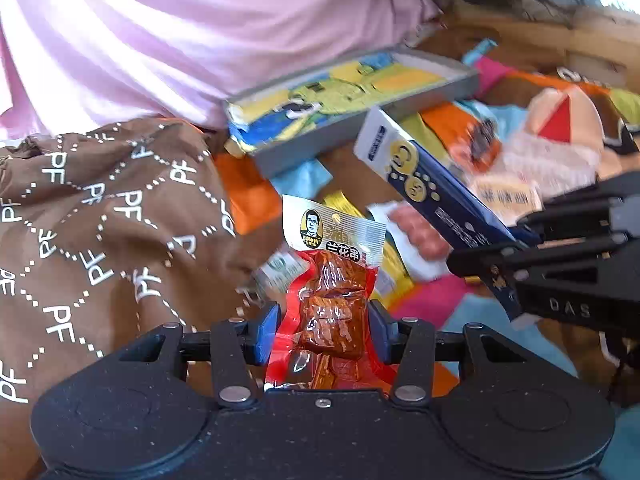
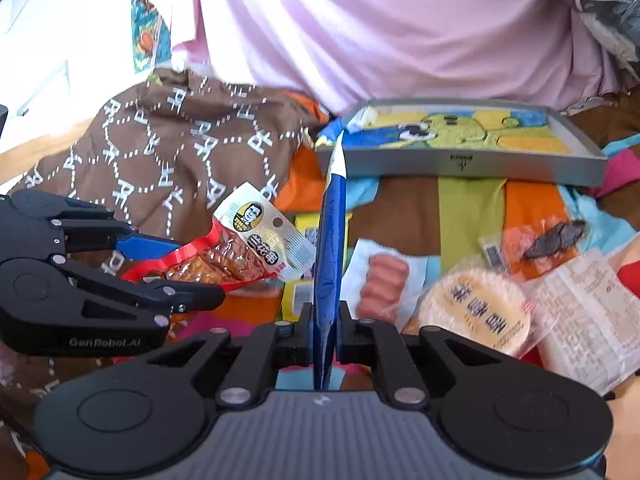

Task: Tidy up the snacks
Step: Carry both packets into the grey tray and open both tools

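Observation:
My left gripper (image 1: 324, 334) is shut on a red tofu snack packet (image 1: 332, 304) with a silver top, held upright; the same red tofu snack packet (image 2: 240, 252) shows at the left of the right wrist view, in the left gripper (image 2: 176, 268). My right gripper (image 2: 324, 326) is shut on a blue and white snack pack (image 2: 330, 264), seen edge-on; in the left wrist view that blue and white snack pack (image 1: 432, 188) slants up from the right gripper (image 1: 480, 264). A grey tray (image 2: 460, 166) with a cartoon lining lies beyond both.
Loose snacks lie on a colourful cloth (image 2: 468, 208): pink sausages (image 2: 382, 284), a round rice cracker (image 2: 476, 312), a clear dried fish packet (image 2: 548, 240). A person in a pink top (image 2: 380, 28) and brown patterned trousers (image 2: 172, 148) sits behind.

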A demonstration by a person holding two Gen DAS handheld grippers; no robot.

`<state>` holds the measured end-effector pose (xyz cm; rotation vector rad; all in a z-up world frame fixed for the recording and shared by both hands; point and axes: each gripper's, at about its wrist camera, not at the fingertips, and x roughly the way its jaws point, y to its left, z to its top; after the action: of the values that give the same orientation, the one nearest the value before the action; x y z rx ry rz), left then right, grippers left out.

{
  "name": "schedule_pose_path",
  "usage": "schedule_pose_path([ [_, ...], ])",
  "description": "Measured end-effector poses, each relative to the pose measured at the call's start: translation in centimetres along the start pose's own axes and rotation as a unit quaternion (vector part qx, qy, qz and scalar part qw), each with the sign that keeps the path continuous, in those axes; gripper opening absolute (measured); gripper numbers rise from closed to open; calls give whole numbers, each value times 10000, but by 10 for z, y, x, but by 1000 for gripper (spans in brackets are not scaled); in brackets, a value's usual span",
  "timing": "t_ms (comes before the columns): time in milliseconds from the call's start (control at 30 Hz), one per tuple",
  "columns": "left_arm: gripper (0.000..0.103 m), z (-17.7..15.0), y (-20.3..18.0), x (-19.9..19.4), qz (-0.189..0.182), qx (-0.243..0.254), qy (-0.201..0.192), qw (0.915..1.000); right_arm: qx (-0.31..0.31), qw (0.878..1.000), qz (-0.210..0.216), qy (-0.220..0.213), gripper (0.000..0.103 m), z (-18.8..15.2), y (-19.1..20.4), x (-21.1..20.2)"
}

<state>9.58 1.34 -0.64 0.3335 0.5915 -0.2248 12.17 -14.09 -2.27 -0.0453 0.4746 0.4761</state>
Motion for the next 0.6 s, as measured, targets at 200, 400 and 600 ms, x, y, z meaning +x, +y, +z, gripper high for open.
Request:
schedule_pose_path([
  [200, 49, 20, 13, 4, 96, -375, -214, 9990, 27, 9994, -105, -331, 10, 14, -5, -2],
  [400, 49, 60, 28, 15, 182, -354, -557, 9977, 158, 9975, -141, -675, 10, 44, -19, 2],
  [600, 50, 100, 35, 31, 278, -333, -1068, 9933, 688, 9949, -70, -734, 10, 84, -53, 21],
])
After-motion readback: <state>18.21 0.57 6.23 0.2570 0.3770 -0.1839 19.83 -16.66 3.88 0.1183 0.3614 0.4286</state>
